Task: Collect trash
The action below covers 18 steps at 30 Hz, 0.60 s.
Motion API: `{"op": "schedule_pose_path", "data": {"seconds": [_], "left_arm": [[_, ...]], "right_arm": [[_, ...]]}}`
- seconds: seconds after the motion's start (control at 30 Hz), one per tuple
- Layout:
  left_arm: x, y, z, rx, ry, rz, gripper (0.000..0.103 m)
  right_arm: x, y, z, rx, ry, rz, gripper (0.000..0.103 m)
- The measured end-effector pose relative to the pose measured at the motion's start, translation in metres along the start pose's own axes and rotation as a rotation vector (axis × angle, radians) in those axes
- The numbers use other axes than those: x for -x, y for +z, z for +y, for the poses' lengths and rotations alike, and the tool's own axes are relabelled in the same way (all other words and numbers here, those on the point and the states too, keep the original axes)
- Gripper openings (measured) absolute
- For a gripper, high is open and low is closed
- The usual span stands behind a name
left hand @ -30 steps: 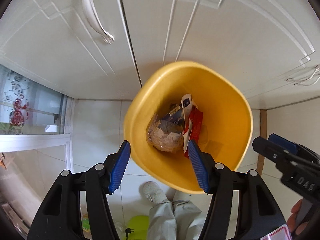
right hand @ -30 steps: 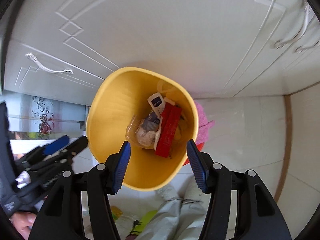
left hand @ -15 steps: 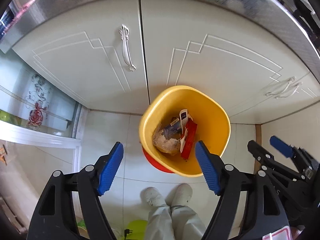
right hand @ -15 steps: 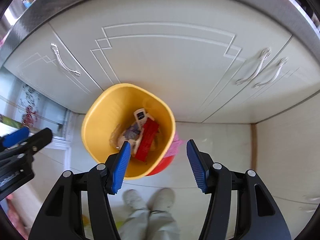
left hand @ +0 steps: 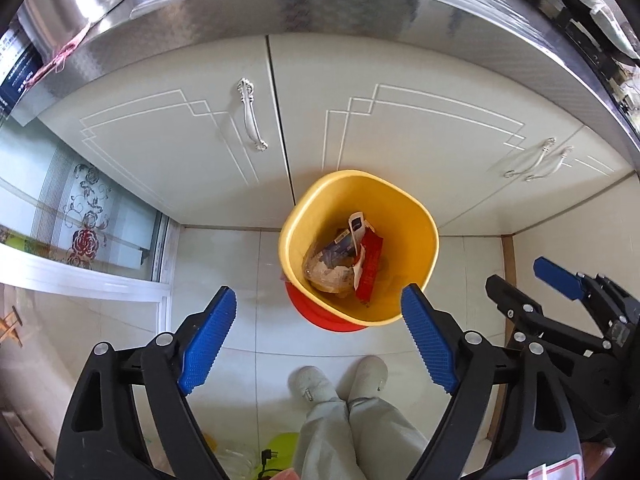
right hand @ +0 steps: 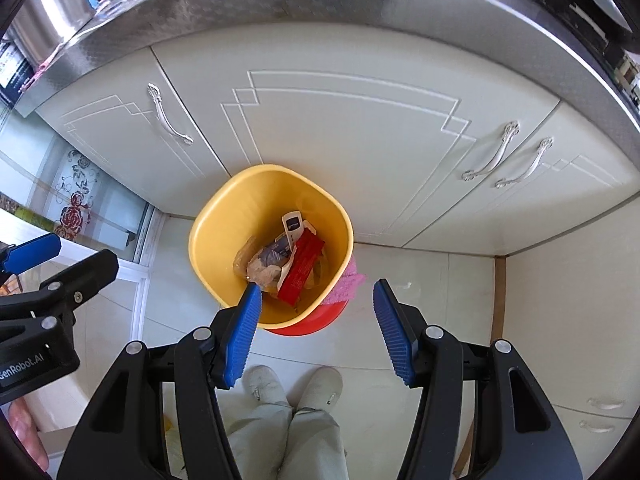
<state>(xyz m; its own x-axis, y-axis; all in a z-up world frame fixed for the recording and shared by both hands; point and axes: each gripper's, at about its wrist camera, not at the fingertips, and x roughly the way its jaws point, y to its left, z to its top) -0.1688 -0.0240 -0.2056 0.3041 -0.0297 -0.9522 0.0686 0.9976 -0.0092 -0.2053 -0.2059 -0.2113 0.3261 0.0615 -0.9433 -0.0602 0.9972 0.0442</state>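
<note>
A yellow trash bin (left hand: 416, 232) stands on the floor against the cabinets; it also shows in the right wrist view (right hand: 224, 220). It holds trash: a red packet (left hand: 370, 268), a crumpled clear bag (left hand: 326, 272) and a white wrapper (left hand: 356, 226). The red packet also shows in the right wrist view (right hand: 302, 266). My left gripper (left hand: 318, 340) is open and empty, high above the bin. My right gripper (right hand: 318, 332) is open and empty, also high above the bin.
A red basin (left hand: 320, 316) sits under the bin, with a pink cloth (right hand: 350, 280) beside it. Cream cabinet doors (left hand: 400, 132) with metal handles (left hand: 250, 114) stand behind, under a steel counter edge (right hand: 320, 4). The person's feet (left hand: 340, 380) stand on the tile floor.
Both grippers have pulled up and back from the bin, which now looks much smaller. The counter edge has come into view. Both stay open and empty.
</note>
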Motion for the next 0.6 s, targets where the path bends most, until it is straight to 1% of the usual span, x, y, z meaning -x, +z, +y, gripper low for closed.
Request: {"op": "schedule_pose_path", "data": {"seconds": [0.1,0.2,0.6], "left_arm": [[0.005,0.002,-0.001,-0.015,0.004,-0.008,0.084],[0.008,0.001,-0.001,-0.009,0.005,-0.012,0.084],[0.014,0.001,0.003,0.002,0.008,-0.021,0.084]], "right_arm": [[0.008,0.004,-0.002,0.004,0.001,-0.009,0.059],[0.014,0.005,-0.002,0.006,0.0,-0.017,0.059],[0.021,0.009,0.001,0.012,0.008,-0.029,0.059]]}}
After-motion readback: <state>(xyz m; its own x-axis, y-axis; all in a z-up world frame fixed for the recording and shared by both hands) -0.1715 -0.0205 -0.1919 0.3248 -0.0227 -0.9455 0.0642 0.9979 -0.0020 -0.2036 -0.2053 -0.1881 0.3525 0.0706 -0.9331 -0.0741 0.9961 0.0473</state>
